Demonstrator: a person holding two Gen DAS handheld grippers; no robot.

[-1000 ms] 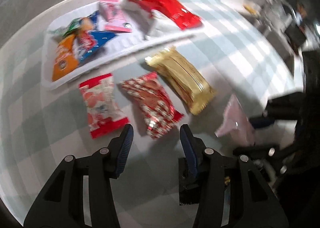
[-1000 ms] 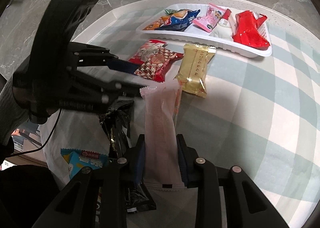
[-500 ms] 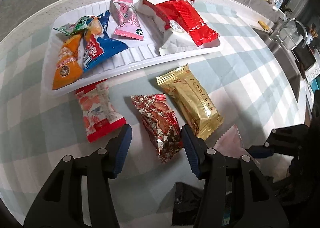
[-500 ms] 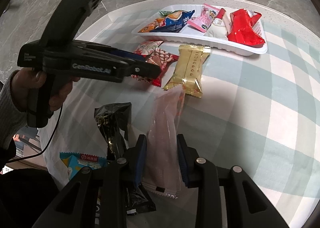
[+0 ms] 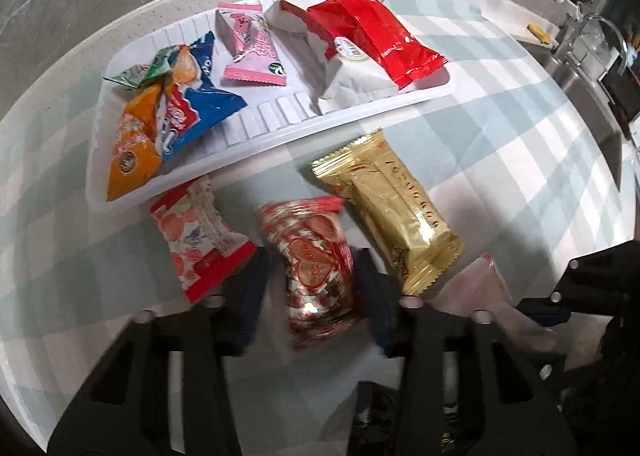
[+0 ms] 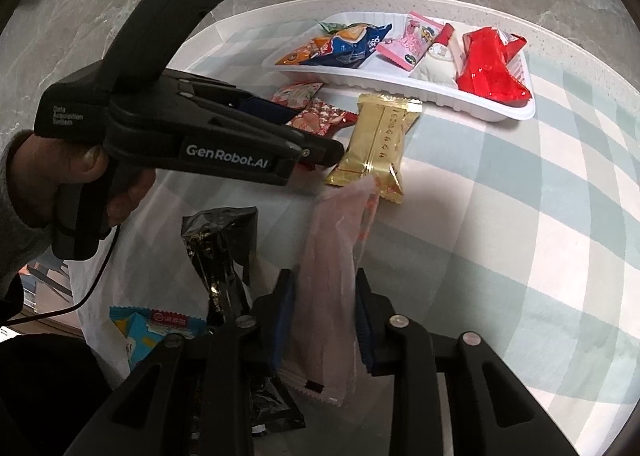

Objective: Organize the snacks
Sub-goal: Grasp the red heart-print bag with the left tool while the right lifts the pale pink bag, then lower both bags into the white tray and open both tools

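My left gripper (image 5: 312, 296) straddles a red heart-patterned packet (image 5: 316, 268) on the checked tablecloth. Its jaws are closing and the pads meet the packet's sides. A red-and-white packet (image 5: 200, 244) lies just left of it and a gold packet (image 5: 392, 216) just right. My right gripper (image 6: 322, 316) is shut on a long pale pink packet (image 6: 336, 256), whose far end droops toward the gold packet (image 6: 380, 140). The white tray (image 5: 280, 136) behind them holds orange, blue, green, pink, white and red snacks.
A black packet (image 6: 224, 252) and a light blue packet (image 6: 160, 332) lie left of my right gripper near the table's edge. A person's hand (image 6: 80, 176) holds the left gripper's handle. A sink and counter (image 5: 592, 56) stand beyond the table on the right.
My left gripper has moved forward over the heart-patterned packet and narrowed its jaws around it. The right gripper tightened on the pink packet, whose far end sagged.
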